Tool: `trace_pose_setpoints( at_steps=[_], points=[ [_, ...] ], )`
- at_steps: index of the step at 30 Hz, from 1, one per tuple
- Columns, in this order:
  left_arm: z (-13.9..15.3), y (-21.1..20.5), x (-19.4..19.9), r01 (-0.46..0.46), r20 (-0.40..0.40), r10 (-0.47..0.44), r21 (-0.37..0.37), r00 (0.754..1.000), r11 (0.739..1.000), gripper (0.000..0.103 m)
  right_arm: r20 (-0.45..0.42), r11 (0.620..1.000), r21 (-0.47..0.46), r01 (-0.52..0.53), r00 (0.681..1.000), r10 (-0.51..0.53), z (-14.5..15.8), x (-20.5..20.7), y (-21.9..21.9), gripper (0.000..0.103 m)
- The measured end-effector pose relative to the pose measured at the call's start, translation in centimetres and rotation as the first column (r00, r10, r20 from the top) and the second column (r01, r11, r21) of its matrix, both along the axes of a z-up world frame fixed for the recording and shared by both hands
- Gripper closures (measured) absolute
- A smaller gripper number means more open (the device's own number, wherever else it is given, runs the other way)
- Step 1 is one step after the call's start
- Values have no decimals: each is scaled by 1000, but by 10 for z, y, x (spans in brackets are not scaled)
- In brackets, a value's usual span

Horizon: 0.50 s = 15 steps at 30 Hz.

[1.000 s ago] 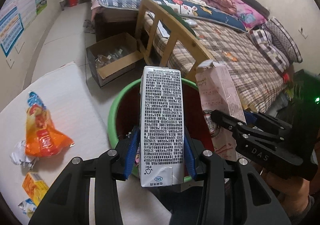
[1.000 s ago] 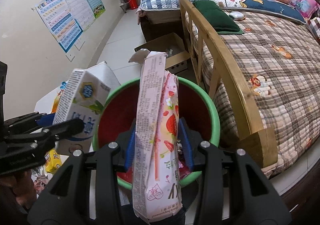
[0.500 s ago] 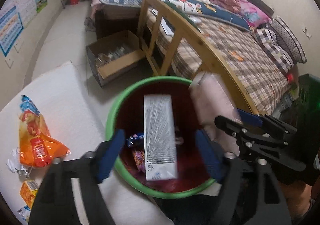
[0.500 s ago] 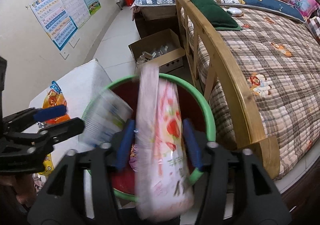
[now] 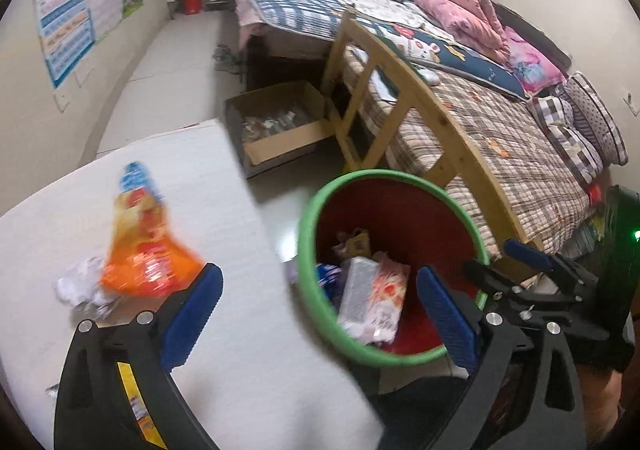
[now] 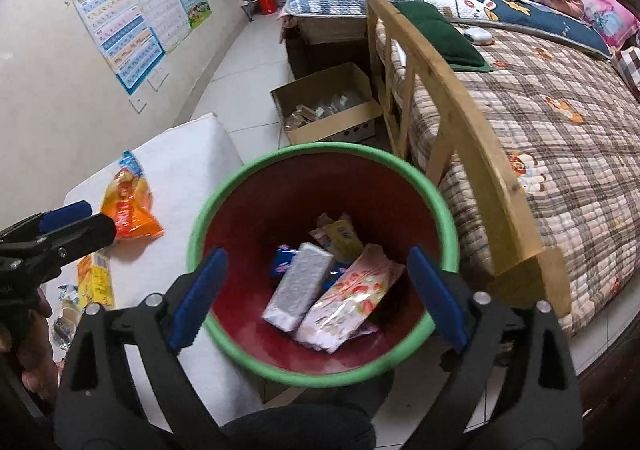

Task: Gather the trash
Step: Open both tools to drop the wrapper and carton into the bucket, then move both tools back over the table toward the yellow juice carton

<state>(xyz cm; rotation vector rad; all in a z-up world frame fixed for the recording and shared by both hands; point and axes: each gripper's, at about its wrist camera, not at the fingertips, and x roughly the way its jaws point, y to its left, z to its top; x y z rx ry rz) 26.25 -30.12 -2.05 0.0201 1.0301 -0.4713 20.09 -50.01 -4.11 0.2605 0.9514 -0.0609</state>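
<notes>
Both tongs spread wide, nothing between the pads. Right gripper [image 6: 316, 292] hangs over the green-rimmed red bin [image 6: 444, 206]; left gripper [image 5: 318, 310] sits over the bin's left edge and the white table [image 5: 224, 186]. Inside the bin: silver carton [image 6: 298, 286] lying flat, touching the pink strawberry wrapper [image 6: 352, 296] on its right, other small wrappers behind them. Trash on the table, well apart from the bin: orange snack bag [image 5: 144, 250], crumpled white paper [image 5: 78, 282] just beside it, and a yellow box [image 6: 96, 282], blurred, maybe a juice carton. Wooden bed frame [image 6: 460, 122] beside the bin; cardboard box [image 6: 332, 110] on the floor behind.
</notes>
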Motion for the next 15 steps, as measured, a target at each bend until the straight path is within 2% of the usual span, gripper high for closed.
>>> trace_pose_setpoints(
  at_steps=[8, 15],
  points=[
    [2, 101, -38, -133, -13, 134, 20, 991, 991, 10, 7, 995, 28, -98, 995, 97, 6, -14, 71, 8],
    [6, 187, -67, -255, -15, 255, 16, 967, 967, 9, -13, 977, 43, -210, 978, 210, 6, -22, 142, 8]
  ],
)
